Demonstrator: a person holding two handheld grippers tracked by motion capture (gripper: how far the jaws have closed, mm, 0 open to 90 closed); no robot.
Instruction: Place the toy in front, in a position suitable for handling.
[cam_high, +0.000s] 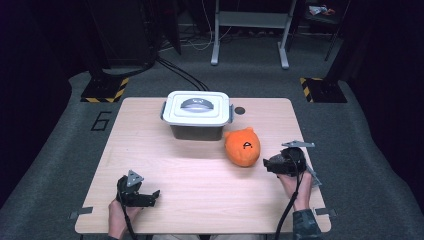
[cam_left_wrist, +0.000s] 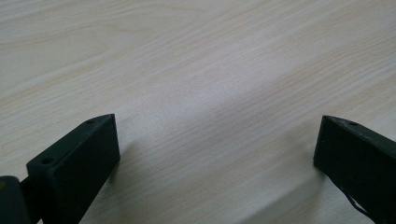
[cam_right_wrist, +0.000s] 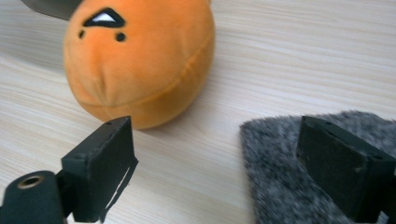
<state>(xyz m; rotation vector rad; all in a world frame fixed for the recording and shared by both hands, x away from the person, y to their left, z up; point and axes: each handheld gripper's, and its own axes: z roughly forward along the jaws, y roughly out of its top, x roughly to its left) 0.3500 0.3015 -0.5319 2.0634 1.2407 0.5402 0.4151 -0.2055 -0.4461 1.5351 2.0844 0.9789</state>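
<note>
An orange plush toy with a black mark on it lies on the wooden table, right of the middle. My right gripper sits just to its right and points at it. In the right gripper view the plush toy lies just past the left jaw, and my right gripper stands open with bare table between its jaws. My left gripper rests near the front left edge. In its own view my left gripper is open wide over bare wood.
A white lidded box with a grey handle stands at the back middle, just behind and left of the plush. A grey fuzzy patch lies by the right jaw; I cannot tell what it is. Dark carpet surrounds the table.
</note>
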